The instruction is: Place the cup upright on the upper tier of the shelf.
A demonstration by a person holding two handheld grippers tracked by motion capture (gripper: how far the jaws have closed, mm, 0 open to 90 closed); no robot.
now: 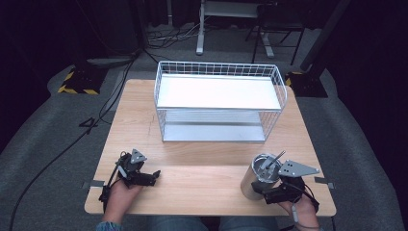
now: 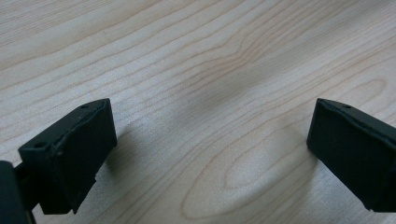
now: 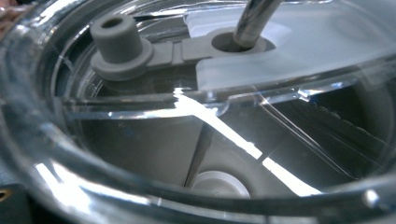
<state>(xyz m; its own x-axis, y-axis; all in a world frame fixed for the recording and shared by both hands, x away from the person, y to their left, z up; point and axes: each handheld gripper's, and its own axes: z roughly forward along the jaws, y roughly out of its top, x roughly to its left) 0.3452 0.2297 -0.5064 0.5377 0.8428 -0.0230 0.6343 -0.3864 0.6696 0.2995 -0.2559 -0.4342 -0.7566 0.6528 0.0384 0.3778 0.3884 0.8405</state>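
High view is showing the steel tumbler (image 1: 257,179) standing at the surface's (image 1: 202,178) near right corner, the right tongs (image 1: 269,191) pressing against its side; whether they are clamping it I cannot tell. The left tongs (image 2: 210,144) are gaping wide over bare wood.

Left claw (image 1: 153,177) rests low with jaws spread wide; right claw (image 1: 263,191) points leftward.

The right hand-held gripper (image 1: 269,191) has its jaws hidden behind the steel tumbler (image 1: 259,176). In the right gripper view the straw (image 3: 256,18) is cut off at 12 o'clock, and the tumbler's near rim is blurred.
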